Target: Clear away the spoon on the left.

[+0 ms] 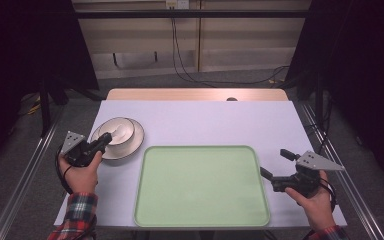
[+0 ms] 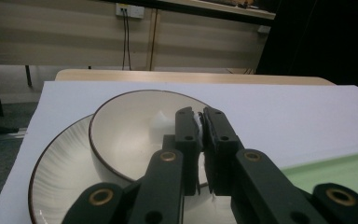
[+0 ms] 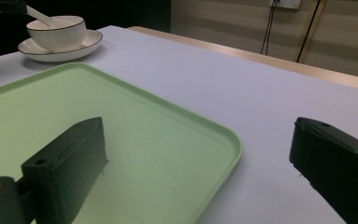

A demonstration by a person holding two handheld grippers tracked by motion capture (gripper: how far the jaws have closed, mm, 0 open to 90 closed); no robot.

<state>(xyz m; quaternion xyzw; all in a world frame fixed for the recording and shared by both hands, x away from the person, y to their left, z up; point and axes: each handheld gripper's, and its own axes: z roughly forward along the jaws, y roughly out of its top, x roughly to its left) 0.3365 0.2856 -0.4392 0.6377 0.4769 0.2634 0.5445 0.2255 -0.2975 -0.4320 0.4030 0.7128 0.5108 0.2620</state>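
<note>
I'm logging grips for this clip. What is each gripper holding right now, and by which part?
The left gripper is shut on the handle of a white spoon lying in the white dark-rimmed bowl. The right gripper holds nothing, its jaws open.

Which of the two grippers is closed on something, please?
The left gripper, over the bowl, is shut on the white spoon; the right gripper stands open beside the green tray.

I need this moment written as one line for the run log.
left gripper: shut on spoon in bowl | bowl: on plate | right gripper: open, beside tray | tray: bare
</note>
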